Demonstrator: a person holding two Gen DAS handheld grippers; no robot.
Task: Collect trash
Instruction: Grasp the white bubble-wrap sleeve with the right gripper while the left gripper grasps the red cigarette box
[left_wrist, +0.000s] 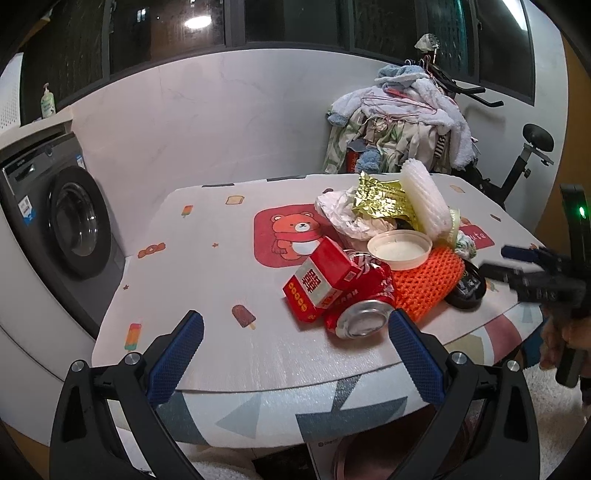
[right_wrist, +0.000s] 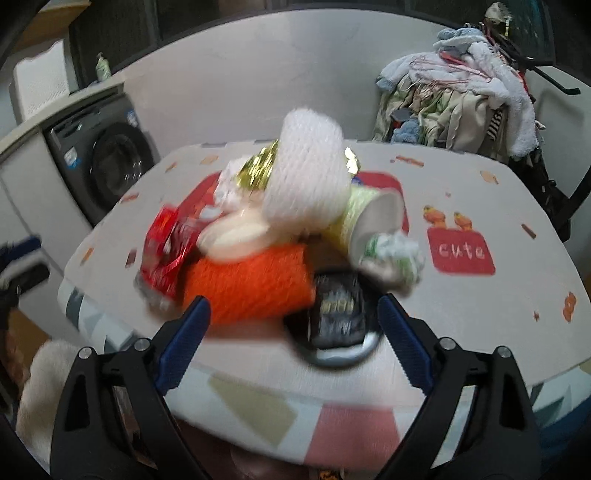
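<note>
Left wrist view: the left gripper (left_wrist: 295, 347) gapes wide at the bottom of the frame, empty, just short of a crushed red aluminium can (left_wrist: 360, 314) and a red cardboard box printed with a white 囍 character (left_wrist: 319, 282). The trash heap sits right of centre on the cartoon-printed table mat (left_wrist: 207, 266). In the blurred right wrist view, the right gripper (right_wrist: 293, 332) is wide too, near the orange foam net sleeve (right_wrist: 251, 282); "cute" shows on a red patch (right_wrist: 461, 253) at right.

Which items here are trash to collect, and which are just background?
Trash: red carton, crushed red can, orange foam net, white foam net, gold foil, white lid, crumpled paper, paper cup, black tub.

Background: washing machine, laundry pile, soap bottle, exercise bike.
</note>
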